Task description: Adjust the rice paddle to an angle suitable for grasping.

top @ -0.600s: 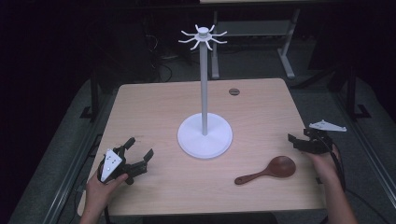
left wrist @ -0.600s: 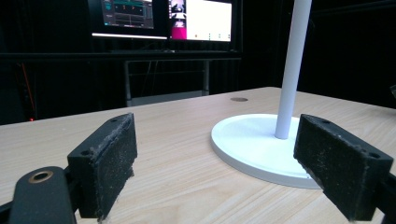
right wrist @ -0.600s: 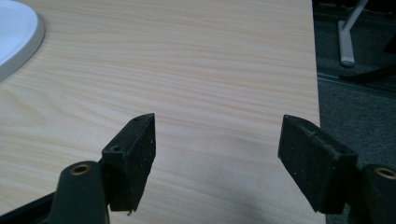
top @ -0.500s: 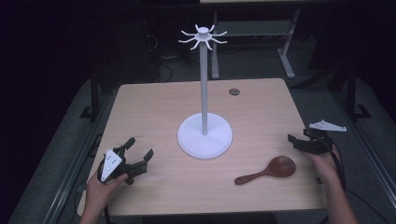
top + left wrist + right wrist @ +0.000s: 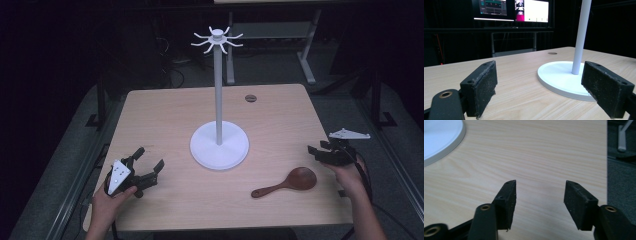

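Two grippers rest low at the near corners of the tabletop [image 5: 165, 115], both with jaws spread and nothing between them. Nearest the right gripper [image 5: 320, 152] lies a wooden spoon [image 5: 287, 182], just inward of that hand and short of the white stand [image 5: 219, 145]. It should handle as a light, stiff, smooth piece, likely to skid on the flat wood if nudged sideways. Its slim handle, pointing toward the left gripper [image 5: 147, 162], looks the best hold, though from above it seems to lie nearly flush. Dark reddish-brown, with a broad round bowl.
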`<state>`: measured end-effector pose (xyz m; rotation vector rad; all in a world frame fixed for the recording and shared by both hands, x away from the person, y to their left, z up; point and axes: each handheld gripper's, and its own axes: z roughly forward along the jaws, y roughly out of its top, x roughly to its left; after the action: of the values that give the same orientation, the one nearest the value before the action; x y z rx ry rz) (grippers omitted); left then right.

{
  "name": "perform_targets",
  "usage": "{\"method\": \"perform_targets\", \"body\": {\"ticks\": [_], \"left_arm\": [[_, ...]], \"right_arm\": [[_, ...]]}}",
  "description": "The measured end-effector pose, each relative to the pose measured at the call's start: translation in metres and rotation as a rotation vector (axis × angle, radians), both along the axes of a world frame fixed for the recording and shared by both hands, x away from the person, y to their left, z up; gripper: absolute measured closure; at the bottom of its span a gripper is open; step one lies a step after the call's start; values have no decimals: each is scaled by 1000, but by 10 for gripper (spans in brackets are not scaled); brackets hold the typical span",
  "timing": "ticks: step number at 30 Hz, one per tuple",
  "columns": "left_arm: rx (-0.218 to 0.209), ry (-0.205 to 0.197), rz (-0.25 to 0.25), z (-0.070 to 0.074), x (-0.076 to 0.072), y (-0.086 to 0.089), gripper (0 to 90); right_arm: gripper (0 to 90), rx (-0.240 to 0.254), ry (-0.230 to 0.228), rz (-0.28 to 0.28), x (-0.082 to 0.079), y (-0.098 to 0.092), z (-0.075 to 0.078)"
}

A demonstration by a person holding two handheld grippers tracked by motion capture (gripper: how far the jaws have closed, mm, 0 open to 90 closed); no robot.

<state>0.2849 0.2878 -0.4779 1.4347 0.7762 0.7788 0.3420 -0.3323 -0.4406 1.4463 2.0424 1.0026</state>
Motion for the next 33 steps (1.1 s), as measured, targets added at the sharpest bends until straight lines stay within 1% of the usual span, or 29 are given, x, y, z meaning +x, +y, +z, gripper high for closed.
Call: {"method": "perform_targets", "body": {"ticks": [3, 4, 5, 9, 10, 11, 18, 21, 22, 24, 26, 27, 28, 29, 30, 33], "left_arm": [[0, -1, -2, 0, 0, 0, 129], [0, -1, -2, 0, 0, 0, 129], [4, -2, -4, 0, 0, 0, 129], [1, -1, -5, 0, 0, 0, 129], [1, -1, -5, 0, 0, 0, 129], [1, -1, -5, 0, 0, 0, 129], [2, -1, -5, 0, 0, 0, 129], [2, -2, -5, 0, 0, 0, 129], [2, -2, -5, 0, 0, 0, 129], [0, 0, -6, 0, 0, 0, 129], [1, -1, -6, 0, 0, 0, 129], [1, -1, -6, 0, 0, 0, 129], [1, 0, -6, 0, 0, 0, 129], [1, 0, -6, 0, 0, 0, 129], [1, 0, -6, 0, 0, 0, 129], [1, -1, -6, 0, 0, 0, 129]], "right_arm": [[504, -9, 13, 26, -1, 5, 2], [504, -9, 13, 26, -1, 5, 2], [563, -10, 24, 47, -3, 9, 3], [664, -13, 34, 82, -4, 14, 5], [664, -13, 34, 82, -4, 14, 5], [722, -17, 40, 99, -4, 17, 5], [890, -26, 52, 147, -6, 22, 6], [899, -31, 70, 174, -5, 24, 3], [899, -31, 70, 174, -5, 24, 3], [899, -38, 96, 198, -5, 28, 0], [899, -47, 106, 217, -4, 31, -2], [899, -47, 106, 217, -4, 31, -2], [899, -46, 123, 219, -4, 32, -2], [899, -51, 139, 235, -4, 34, -4], [899, -51, 139, 235, -4, 34, -4], [899, -64, 158, 261, -3, 37, -7]]}}
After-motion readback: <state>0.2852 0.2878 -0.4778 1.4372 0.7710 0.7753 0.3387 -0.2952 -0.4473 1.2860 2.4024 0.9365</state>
